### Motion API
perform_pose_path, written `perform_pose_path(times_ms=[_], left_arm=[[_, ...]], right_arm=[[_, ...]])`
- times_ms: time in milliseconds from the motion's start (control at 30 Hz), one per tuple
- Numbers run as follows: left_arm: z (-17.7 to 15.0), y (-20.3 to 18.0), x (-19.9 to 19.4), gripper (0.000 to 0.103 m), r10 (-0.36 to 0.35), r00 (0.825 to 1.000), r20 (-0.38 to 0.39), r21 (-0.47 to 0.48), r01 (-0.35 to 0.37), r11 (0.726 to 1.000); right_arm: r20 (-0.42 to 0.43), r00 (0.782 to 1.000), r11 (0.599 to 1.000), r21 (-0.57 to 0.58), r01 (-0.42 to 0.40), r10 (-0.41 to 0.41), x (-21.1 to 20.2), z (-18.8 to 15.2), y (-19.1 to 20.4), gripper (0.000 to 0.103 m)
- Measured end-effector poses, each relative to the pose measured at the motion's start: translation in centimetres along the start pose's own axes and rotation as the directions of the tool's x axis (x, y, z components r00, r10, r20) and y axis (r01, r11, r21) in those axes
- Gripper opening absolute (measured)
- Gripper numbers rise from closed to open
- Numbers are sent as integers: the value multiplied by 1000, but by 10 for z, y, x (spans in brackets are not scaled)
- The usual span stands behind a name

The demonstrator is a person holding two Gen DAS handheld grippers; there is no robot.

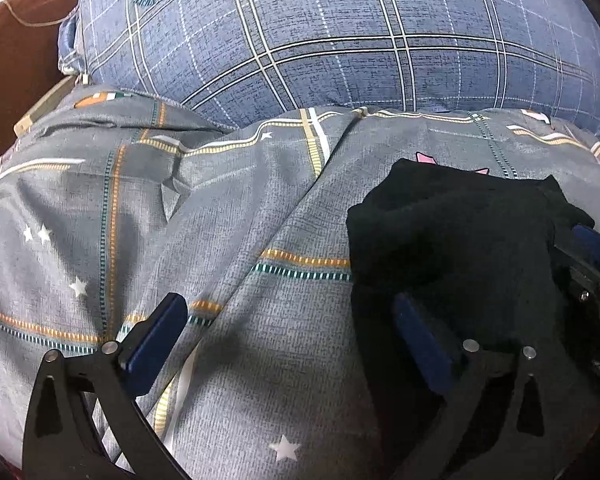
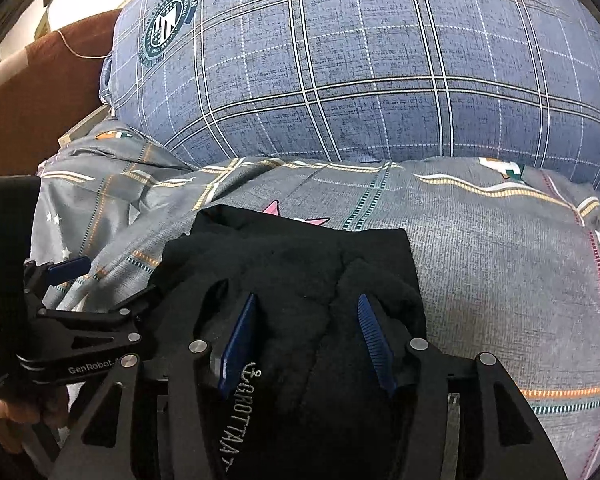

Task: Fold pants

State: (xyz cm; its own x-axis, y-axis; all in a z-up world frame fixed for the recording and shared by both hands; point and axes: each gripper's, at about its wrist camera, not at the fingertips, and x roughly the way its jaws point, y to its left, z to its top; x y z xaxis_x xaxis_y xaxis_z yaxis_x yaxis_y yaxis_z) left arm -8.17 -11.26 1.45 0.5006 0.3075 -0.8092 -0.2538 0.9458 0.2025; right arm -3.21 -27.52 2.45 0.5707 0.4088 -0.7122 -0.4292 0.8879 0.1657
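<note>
Black pants (image 2: 300,264) lie in a folded bundle on the grey patterned bedsheet (image 2: 500,264); embroidered lettering shows near the camera. My right gripper (image 2: 307,336) hangs over the bundle with a fold of fabric between its blue pads, both inner faces showing, so it is open. In the left wrist view the pants (image 1: 460,236) sit at the right. My left gripper (image 1: 288,340) stands wide open, its left finger (image 1: 156,340) over bare sheet and its right finger (image 1: 420,344) over the pants' left edge. A finger of the right gripper (image 1: 592,240) shows at the far right.
A large blue plaid pillow (image 1: 360,40) rises behind the pants, filling the far side. Brown upholstery (image 1: 16,60) borders the bed at the left. The sheet (image 1: 180,220) is wrinkled left of the pants. A hand (image 2: 4,412) holds the left gripper's handle.
</note>
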Motion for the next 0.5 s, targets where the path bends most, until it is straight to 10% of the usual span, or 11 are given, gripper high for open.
perform_pose_path(times_ms=[500], left_arm=[[-53,34,-114,103,-37,979,203,-48,48,998]], right_arm=[[48,973,952,-197,233,-228,-88,-6,63,64]])
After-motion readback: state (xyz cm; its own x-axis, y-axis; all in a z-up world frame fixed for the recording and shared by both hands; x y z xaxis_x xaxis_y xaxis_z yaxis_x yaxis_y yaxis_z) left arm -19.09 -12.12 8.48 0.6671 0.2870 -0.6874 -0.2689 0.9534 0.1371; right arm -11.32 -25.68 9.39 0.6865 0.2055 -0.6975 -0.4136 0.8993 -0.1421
